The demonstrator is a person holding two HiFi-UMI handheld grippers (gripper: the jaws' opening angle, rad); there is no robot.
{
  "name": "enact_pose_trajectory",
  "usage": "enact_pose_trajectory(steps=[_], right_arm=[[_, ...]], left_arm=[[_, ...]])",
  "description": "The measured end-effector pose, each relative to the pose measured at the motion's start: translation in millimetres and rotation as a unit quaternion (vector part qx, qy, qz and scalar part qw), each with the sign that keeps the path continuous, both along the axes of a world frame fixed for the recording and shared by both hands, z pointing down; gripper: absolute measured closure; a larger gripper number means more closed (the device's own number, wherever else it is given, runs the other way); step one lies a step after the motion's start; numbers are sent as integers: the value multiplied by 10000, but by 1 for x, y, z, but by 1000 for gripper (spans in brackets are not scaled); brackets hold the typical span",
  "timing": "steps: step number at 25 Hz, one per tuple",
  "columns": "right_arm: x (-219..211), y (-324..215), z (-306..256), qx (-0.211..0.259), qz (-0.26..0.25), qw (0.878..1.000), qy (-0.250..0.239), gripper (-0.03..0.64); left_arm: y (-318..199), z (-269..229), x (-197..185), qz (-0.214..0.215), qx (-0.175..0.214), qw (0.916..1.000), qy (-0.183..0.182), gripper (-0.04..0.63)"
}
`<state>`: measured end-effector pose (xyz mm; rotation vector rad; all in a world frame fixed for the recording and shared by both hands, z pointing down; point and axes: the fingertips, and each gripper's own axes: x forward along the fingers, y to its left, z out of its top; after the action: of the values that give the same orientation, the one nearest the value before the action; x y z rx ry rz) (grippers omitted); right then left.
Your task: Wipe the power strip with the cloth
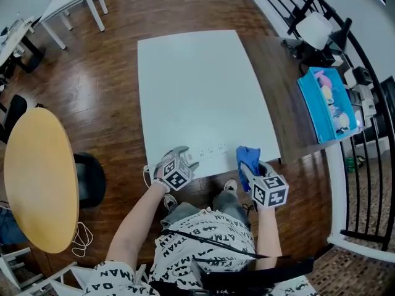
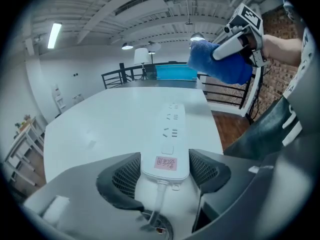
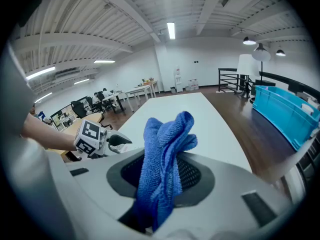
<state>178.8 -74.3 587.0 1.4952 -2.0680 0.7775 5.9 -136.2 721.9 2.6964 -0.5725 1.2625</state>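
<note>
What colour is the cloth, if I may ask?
The cloth is blue; best in the right gripper view.

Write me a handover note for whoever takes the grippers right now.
Left gripper: jaws look clamped on the cord end of the power strip, which lies flat at the white table's near edge.
Right gripper: jaws shut on the blue cloth, held above the strip's other end, not touching it.
Done: strip steadied, cloth in hand.
Left: lower the cloth, wipe along the strip.
</note>
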Motion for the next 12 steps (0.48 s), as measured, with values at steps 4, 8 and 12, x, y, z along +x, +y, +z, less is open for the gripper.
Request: enact_pose_trajectory(steps=[4,8,12], right_arm=[[3,3,2,-25,53,10000,-1,482],[5,1,3,-32,68,10000,-20,482],[4,-1,4,-23,25,10000,-47,482]], left_arm=[[0,6,2,104,-177,9998,84,288],[-1,6,2,229,-237,9994,132,295],[3,3,4,263,-216,9993,151,307]])
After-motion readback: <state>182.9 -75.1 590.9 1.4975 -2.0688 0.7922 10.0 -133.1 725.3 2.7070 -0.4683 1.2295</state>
